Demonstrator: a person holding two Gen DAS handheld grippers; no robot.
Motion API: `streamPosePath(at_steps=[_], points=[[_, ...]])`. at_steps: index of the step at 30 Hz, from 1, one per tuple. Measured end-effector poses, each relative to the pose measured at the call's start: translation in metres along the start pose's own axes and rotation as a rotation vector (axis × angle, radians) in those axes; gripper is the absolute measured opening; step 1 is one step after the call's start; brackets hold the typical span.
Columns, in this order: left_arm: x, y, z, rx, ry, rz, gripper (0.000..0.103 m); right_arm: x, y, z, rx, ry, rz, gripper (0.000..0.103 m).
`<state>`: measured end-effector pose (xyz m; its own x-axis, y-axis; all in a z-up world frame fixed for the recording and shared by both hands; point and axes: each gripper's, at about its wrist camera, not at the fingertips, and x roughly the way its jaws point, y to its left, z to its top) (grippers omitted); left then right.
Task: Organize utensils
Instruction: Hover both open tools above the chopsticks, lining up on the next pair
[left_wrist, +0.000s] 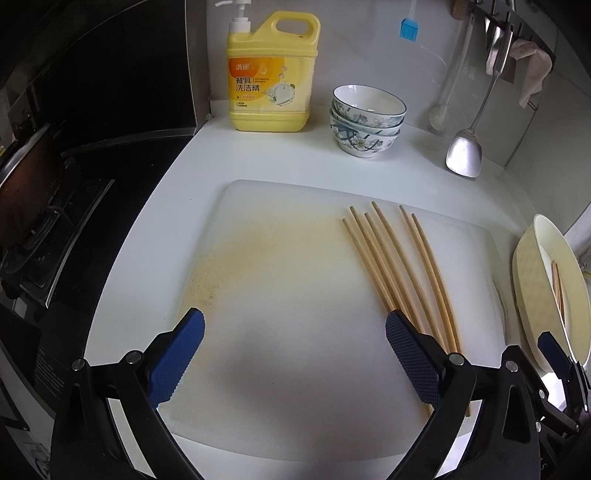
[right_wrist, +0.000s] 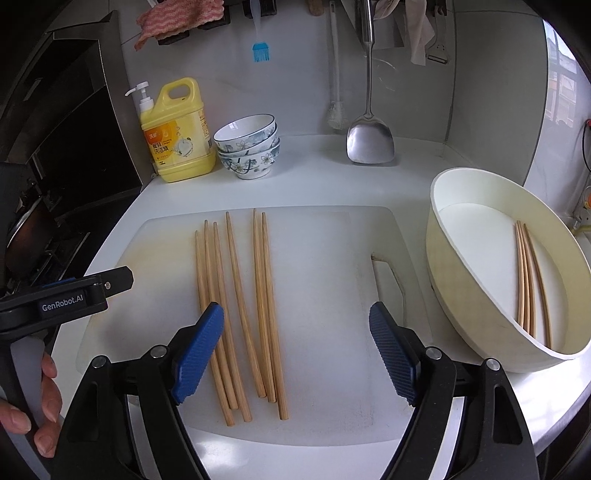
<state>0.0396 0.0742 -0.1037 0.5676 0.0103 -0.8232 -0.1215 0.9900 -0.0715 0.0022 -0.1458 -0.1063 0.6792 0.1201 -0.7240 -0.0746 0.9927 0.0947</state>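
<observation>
Several wooden chopsticks (right_wrist: 236, 302) lie side by side on a white cutting board (right_wrist: 325, 280); they also show in the left wrist view (left_wrist: 399, 266). Three more chopsticks (right_wrist: 528, 280) lie inside a cream tub (right_wrist: 458, 291) at the board's right, seen edge-on in the left wrist view (left_wrist: 535, 291). My left gripper (left_wrist: 295, 354) is open and empty over the board's (left_wrist: 280, 258) near left. My right gripper (right_wrist: 297, 350) is open and empty, hovering above the near ends of the chopsticks. The left gripper (right_wrist: 110, 280) shows at the right wrist view's left.
A yellow detergent jug (right_wrist: 177, 140), stacked floral bowls (right_wrist: 251, 147) and a hanging steel spatula (right_wrist: 369, 140) stand along the back wall. A blue brush (right_wrist: 260, 51) hangs above. A dark stove (left_wrist: 55, 221) lies left of the counter.
</observation>
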Motion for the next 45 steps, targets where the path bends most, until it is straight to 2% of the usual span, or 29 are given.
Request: streamPosePath(at_steps=[7,17,45], points=[[0.019,-0.013,-0.011,-0.030,-0.005,0.020,0.097,0.013,-0.018,-0.002,0.025,-0.039,0.014,0.077],[0.033,-0.033,-0.015,-0.035,-0.003,0.018,0.097,0.025,-0.032,-0.006,0.051,-0.025,0.022,0.077],[0.047,-0.042,-0.027,-0.042,0.034,0.047,0.097,0.023,-0.045,-0.008,0.068,-0.046,0.028,0.077]])
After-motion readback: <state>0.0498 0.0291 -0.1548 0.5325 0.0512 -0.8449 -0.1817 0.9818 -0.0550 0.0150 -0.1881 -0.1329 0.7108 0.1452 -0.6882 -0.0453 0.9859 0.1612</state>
